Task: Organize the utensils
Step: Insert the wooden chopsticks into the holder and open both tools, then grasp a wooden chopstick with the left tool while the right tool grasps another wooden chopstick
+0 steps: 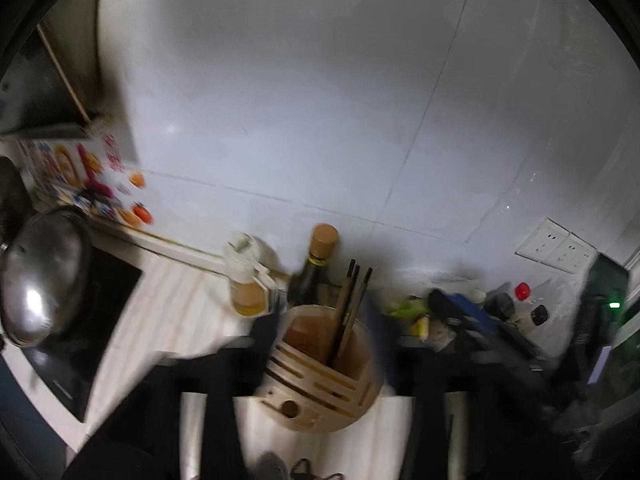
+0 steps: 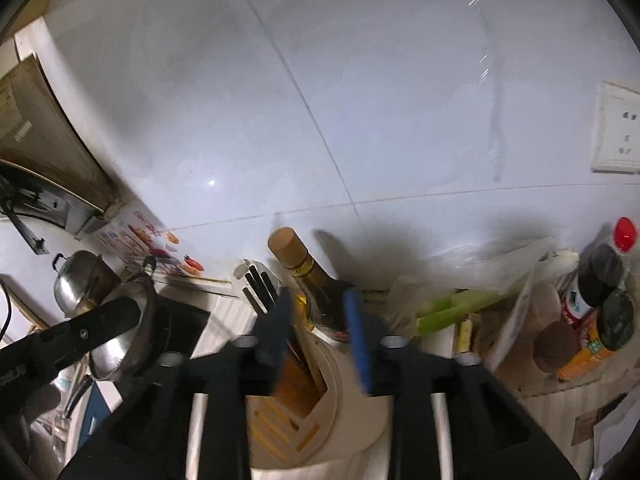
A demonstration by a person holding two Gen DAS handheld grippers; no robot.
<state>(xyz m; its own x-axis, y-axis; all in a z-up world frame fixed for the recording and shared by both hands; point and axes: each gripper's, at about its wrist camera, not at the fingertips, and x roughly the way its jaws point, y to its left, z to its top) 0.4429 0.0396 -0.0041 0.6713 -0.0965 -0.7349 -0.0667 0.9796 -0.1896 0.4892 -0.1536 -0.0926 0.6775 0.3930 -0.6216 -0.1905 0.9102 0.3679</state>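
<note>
A beige slotted utensil holder (image 1: 320, 376) stands on the counter with dark chopsticks (image 1: 352, 304) upright in it. My left gripper (image 1: 324, 332) is open, its blurred fingers on either side of the holder, touching or very near it. In the right wrist view the same holder (image 2: 328, 408) sits between the open fingers of my right gripper (image 2: 320, 320), close to the camera. The chopstick tips (image 2: 260, 288) show behind its left finger. The left gripper's body (image 2: 72, 336) shows at the left of that view.
A dark oil bottle with a tan cap (image 1: 318, 268) and a clear jar (image 1: 246, 280) stand behind the holder. A steel pot lid (image 1: 40, 280) and black cooktop (image 1: 92, 320) lie left. Green vegetables (image 2: 452, 308), sauce bottles (image 2: 608, 276) and clutter lie right. Wall sockets (image 1: 556, 244) are at right.
</note>
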